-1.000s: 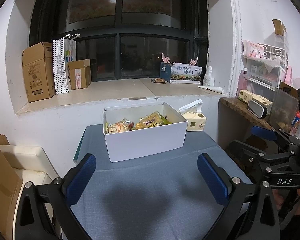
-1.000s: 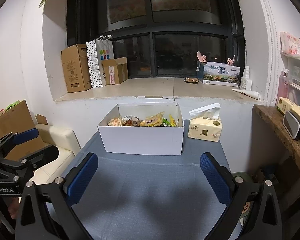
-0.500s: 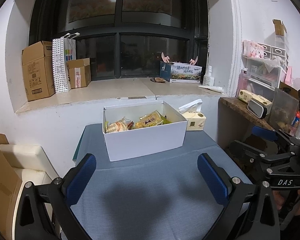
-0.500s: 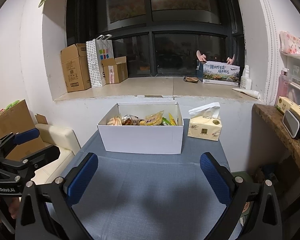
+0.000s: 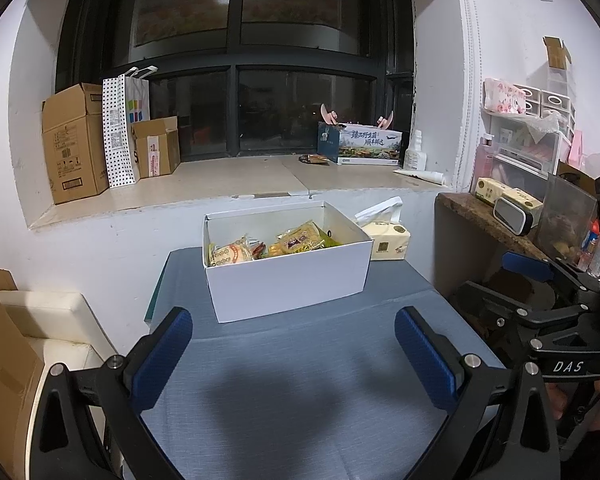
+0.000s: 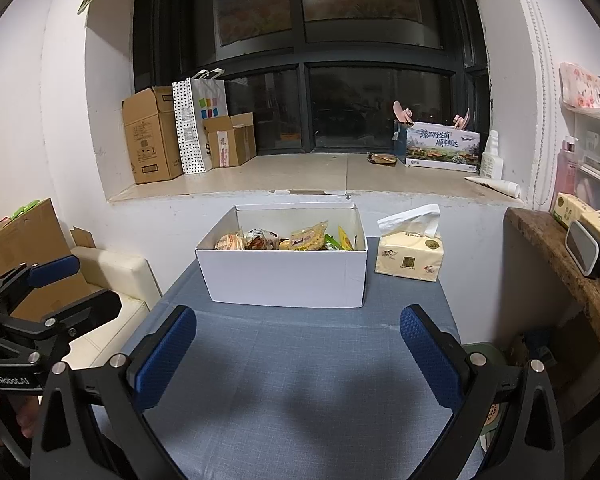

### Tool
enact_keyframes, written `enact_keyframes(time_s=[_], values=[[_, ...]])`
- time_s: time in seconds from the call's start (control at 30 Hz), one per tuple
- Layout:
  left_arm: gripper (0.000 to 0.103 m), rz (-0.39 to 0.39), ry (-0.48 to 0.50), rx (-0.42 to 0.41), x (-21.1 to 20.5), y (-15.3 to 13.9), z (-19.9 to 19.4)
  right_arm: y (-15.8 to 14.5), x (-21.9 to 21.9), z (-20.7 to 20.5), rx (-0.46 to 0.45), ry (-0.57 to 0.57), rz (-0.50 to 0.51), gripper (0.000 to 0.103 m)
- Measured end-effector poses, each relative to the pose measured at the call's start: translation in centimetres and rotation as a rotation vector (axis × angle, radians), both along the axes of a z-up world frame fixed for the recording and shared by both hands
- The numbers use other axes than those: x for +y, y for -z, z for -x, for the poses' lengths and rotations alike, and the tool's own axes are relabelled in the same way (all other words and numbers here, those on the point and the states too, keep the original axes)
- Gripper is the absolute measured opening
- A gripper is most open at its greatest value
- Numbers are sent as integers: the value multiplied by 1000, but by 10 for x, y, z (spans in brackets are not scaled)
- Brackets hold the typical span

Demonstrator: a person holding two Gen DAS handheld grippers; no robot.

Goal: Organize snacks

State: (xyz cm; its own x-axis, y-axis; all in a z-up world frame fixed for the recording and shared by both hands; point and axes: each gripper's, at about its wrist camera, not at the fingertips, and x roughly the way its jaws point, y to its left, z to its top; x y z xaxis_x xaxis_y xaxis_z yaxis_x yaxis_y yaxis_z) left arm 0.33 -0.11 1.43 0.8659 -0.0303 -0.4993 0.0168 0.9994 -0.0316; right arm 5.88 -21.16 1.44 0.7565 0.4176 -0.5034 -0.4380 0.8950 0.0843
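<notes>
White rectangular cardboard box [image 5: 288, 276] [image 6: 284, 276], lid off, standing at far middle of blue-grey cloth-covered counter [image 5: 300, 380] [image 6: 300, 380]. Inside the box: several wrapped snack packets [image 5: 268, 244] [image 6: 288, 238], yellow, orange and green wrappers, piled loosely below the rim; exact count not readable. Just right of the box, on the same counter: pale yellow soft tissue pack [image 5: 386, 236] [image 6: 410, 254] with one white sheet sticking up; narrow gap between pack and box.

Left tool [image 5: 294, 354], blue-padded fingers [image 5: 162, 354] spread wide, nothing between them, hovering over bare counter on the near side of the box. Right tool [image 6: 300, 356], same wide-open state, also empty, also on the near side of the box and apart from it.

Behind the box: beige stone window ledge [image 5: 236, 180] [image 6: 300, 172]. On the ledge, left of the box: brown cardboard cartons [image 5: 72, 144] and a white dotted paper bag [image 5: 120, 132]. On the ledge, right of the box: printed blue-and-white carton [image 5: 364, 144].
</notes>
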Motion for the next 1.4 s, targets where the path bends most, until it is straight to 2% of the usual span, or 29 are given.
enact_keyframes(time_s=[1.4], values=[[103, 1, 18, -1, -3, 0, 0, 2, 1, 1, 1, -6, 10, 103]])
